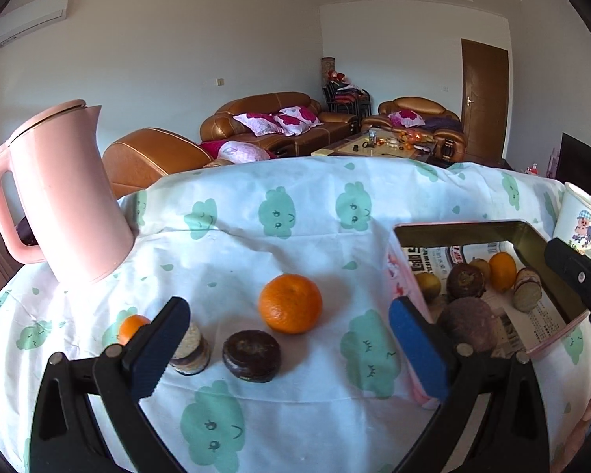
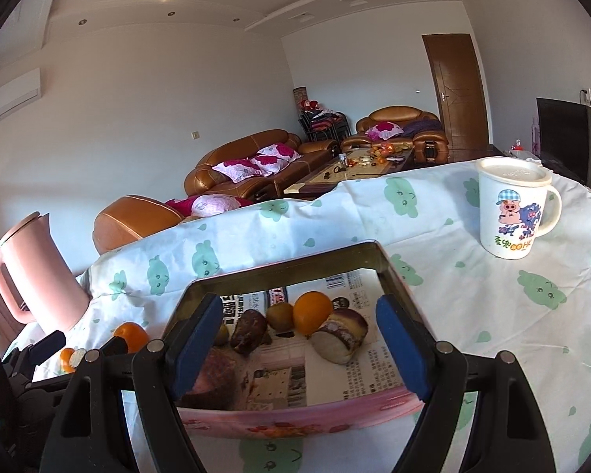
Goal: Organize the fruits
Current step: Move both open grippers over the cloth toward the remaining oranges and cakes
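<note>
My left gripper point(image 1: 289, 349) is open above the tablecloth. Between its fingers lie a large orange point(image 1: 290, 303) and a dark round fruit point(image 1: 251, 354). A cut piece point(image 1: 191, 351) and a small orange point(image 1: 132, 328) sit by its left finger. A tin box point(image 1: 461, 228) lined with newspaper stands to the right and holds several fruits. My right gripper point(image 2: 299, 341) is open and empty over the box point(image 2: 287, 270). Inside are an orange point(image 2: 312, 312), a cut purple piece point(image 2: 341, 335), a dark fruit point(image 2: 248, 331) and a brown fruit point(image 2: 279, 315).
A pink kettle point(image 1: 59, 197) stands at the table's left. A white cartoon mug point(image 2: 510, 213) with a lid stands at the right. The tablecloth point(image 1: 279, 402) is white with green clouds. Sofas and a coffee table lie beyond the far edge.
</note>
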### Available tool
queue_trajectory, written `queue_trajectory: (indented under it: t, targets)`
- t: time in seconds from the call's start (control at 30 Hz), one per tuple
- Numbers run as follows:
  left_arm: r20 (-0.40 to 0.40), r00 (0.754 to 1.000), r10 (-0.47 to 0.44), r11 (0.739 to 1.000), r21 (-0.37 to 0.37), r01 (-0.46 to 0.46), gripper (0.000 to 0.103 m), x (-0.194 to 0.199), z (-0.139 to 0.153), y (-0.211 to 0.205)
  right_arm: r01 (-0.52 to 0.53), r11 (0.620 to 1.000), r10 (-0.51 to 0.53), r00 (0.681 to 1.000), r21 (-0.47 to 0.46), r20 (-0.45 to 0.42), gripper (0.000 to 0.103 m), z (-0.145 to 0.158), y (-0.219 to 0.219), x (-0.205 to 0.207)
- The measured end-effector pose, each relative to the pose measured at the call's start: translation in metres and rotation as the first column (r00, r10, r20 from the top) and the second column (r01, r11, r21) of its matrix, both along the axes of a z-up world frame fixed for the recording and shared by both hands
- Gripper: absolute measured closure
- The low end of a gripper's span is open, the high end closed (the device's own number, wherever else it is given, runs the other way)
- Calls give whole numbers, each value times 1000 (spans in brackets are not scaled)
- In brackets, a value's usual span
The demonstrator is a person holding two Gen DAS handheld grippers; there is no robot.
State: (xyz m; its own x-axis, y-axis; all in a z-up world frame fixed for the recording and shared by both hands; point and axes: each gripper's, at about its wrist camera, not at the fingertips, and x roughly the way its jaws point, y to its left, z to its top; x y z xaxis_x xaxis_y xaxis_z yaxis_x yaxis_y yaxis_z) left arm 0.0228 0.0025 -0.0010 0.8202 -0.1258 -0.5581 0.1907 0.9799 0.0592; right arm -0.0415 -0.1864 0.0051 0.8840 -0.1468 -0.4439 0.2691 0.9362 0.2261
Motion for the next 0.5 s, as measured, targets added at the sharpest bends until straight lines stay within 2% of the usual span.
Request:
queue_trajectory:
  t: [0.33, 0.5]
  targets:
    - [-37, 994, 103, 994, -36, -104, 0, 20, -5, 74, -138, 988, 136, 990, -67, -34, 22, 0, 70, 16]
    - [-46, 984, 172, 984, -29, -173, 0, 33, -5, 113, -242, 967, 236, 969, -85, -78, 22, -4, 106, 30]
